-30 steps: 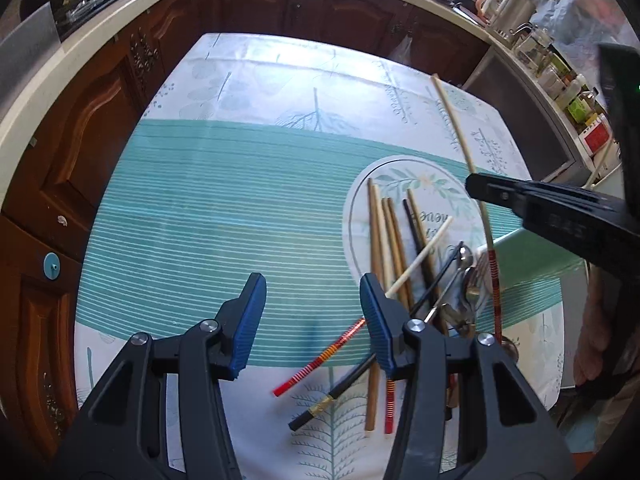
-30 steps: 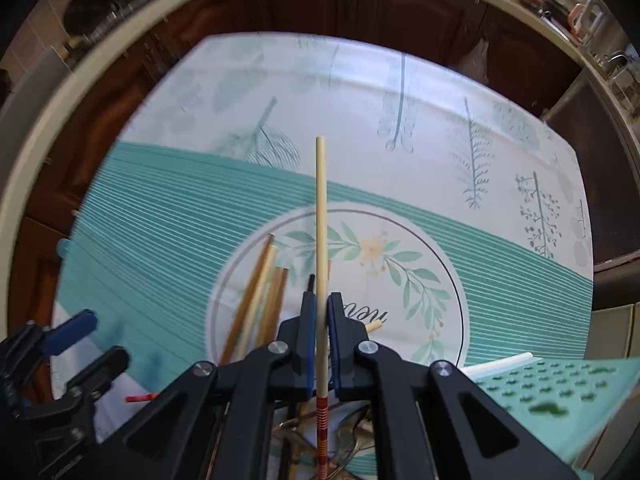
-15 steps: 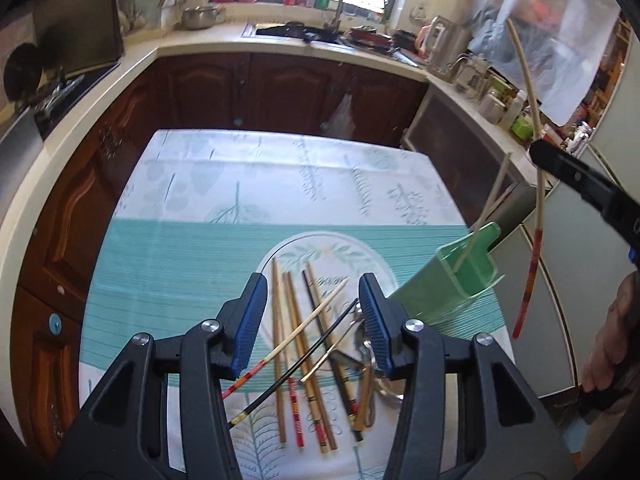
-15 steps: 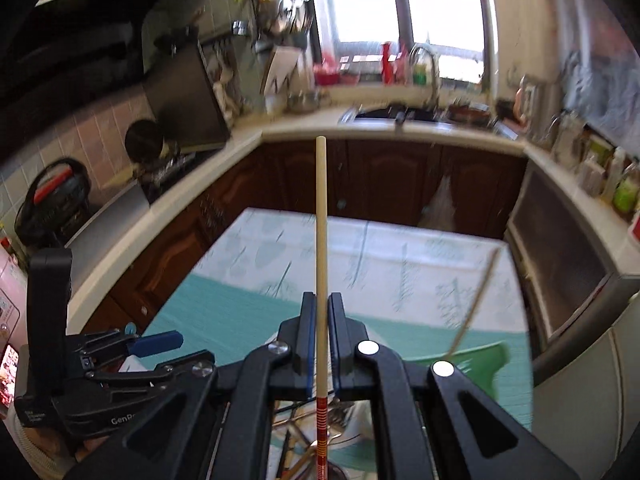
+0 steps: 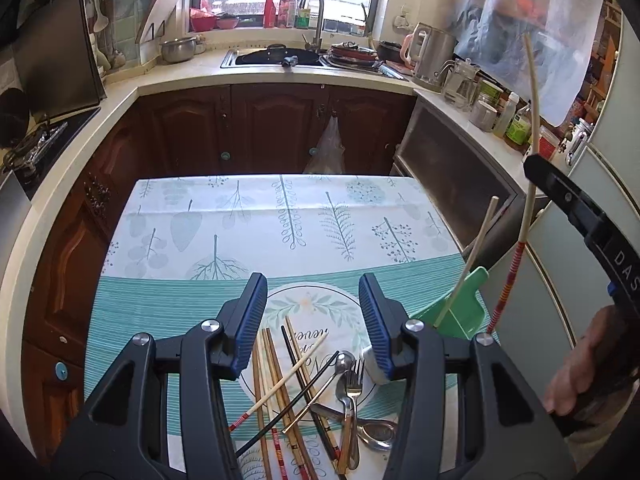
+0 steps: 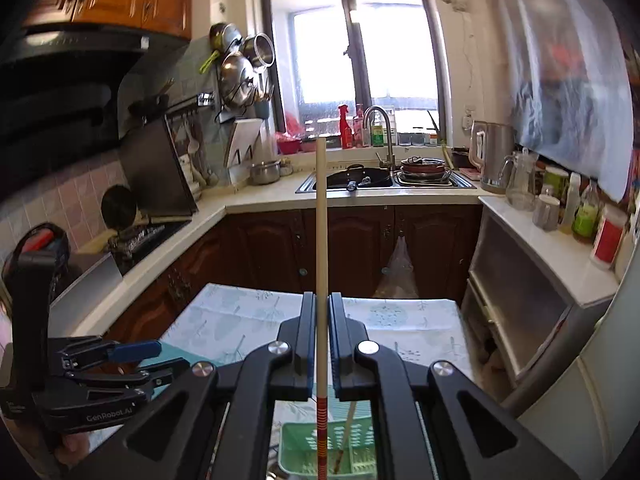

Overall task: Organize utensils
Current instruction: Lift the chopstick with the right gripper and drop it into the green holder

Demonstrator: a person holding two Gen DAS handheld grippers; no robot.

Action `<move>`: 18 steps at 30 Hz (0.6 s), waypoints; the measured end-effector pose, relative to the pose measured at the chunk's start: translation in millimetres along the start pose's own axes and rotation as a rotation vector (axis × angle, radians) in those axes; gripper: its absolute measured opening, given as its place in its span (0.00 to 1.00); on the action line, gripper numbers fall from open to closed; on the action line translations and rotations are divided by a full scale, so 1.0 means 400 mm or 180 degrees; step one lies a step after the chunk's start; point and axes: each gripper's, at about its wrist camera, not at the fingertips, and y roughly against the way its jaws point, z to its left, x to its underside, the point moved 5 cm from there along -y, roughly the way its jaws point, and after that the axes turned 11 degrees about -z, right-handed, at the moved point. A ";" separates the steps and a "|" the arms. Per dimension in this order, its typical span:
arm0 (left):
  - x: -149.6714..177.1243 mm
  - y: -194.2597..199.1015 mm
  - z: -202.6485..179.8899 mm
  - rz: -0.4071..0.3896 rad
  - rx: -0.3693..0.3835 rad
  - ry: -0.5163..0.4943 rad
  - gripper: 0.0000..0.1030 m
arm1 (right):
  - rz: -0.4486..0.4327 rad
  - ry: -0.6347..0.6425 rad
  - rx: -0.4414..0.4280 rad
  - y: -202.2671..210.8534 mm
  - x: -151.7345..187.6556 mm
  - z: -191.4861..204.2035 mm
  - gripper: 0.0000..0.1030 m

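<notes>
My right gripper (image 6: 320, 312) is shut on a pale chopstick with a red-striped end (image 6: 321, 240), held upright above the green utensil holder (image 6: 296, 452). From the left wrist view the same chopstick (image 5: 534, 128) hangs by the holder (image 5: 460, 312), which has one chopstick (image 5: 476, 248) standing in it. My left gripper (image 5: 312, 320) is open and empty above a pile of chopsticks (image 5: 276, 380), a fork (image 5: 354, 376) and spoons (image 5: 372, 432) on the table.
The table (image 5: 240, 220) has a white and teal leaf-print cloth. Dark wood cabinets (image 5: 280, 128) and a counter with a sink (image 5: 272, 56) stand behind it. A steel appliance (image 5: 452, 168) and bottles line the right side.
My right gripper lifted the chopstick and turned it upright over the green holder. Both views tilted up from the table toward the kitchen. My left gripper stayed open.
</notes>
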 end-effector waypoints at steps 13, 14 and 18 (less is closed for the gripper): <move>0.117 -0.102 0.030 0.0059 -0.0040 0.0082 0.43 | -0.0900 -0.0055 0.0159 -0.027 0.159 -0.007 0.05; 0.126 -0.104 0.034 0.0072 -0.0043 0.0096 0.43 | -0.0936 -0.0042 0.0162 -0.022 0.179 -0.005 0.05; 0.160 -0.103 0.052 0.0117 -0.0006 0.0181 0.43 | -0.0862 0.0074 0.0165 -0.011 0.257 0.007 0.06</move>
